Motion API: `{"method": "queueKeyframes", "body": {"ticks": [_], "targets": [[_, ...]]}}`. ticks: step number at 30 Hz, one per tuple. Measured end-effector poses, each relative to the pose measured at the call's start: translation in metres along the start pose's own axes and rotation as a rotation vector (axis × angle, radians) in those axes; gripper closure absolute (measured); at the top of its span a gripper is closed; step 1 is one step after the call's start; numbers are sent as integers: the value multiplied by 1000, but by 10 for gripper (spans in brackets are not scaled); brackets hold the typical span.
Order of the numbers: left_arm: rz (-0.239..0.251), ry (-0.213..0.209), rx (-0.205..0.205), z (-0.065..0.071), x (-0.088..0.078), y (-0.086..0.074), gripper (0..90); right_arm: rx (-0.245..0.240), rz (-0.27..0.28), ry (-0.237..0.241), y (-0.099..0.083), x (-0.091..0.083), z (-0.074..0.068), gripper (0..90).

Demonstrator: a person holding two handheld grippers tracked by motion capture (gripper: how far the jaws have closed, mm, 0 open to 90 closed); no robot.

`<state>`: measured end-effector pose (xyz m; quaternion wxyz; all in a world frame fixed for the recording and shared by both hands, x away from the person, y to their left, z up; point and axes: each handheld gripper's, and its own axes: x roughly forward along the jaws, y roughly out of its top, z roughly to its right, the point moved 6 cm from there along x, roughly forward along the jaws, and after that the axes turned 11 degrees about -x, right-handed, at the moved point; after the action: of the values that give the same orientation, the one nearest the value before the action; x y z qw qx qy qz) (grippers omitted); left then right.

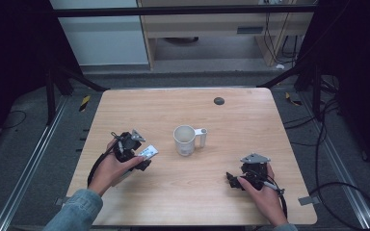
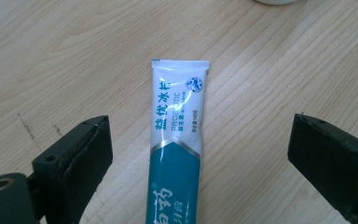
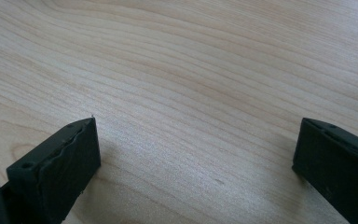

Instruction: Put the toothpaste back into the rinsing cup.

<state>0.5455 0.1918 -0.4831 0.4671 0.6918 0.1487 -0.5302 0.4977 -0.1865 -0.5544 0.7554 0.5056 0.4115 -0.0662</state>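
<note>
The tube [image 2: 177, 140] lies flat on the worktop [image 1: 250, 115], left of the mug [image 1: 186, 140], sitting between the wide-open jaws of the left claw [image 2: 198, 154] with clear gaps on both sides, so nothing's gripped yet. The right claw [image 3: 193, 163] is also spread wide over bare wood near the right edge, holding nothing. Likely trouble: the tube is thin and slick, so if the jaws close too high they could skate over it or nudge it sideways instead of pinching it.
</note>
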Motion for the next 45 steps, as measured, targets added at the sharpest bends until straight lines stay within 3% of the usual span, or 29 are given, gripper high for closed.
{"method": "queueKeyframes", "body": {"ticks": [3, 4, 8, 19, 30, 36, 45], "targets": [[-28, 22, 9, -3, 0, 3, 76, 0, 0, 0, 0, 0, 0, 7], [-20, 25, 6, -5, -2, 6, 116, -2, 0, -1, 0, 0, 0, 7], [-18, 31, 3, -8, -3, 8, 118, -1, 1, -1, 0, 0, 0, 7], [-27, 9, -42, -23, 4, 14, 208, -2, 0, -1, 0, 0, 0, 6], [-63, 18, -31, -16, 8, 22, 281, 4, -1, 4, 0, 0, 0, 6], [-106, 8, -31, -15, 17, 25, 325, -5, 1, 3, 0, 0, 0, 6], [-114, -6, -40, -15, 25, 21, 438, 3, -1, 5, 0, 0, 0, 6]]}}
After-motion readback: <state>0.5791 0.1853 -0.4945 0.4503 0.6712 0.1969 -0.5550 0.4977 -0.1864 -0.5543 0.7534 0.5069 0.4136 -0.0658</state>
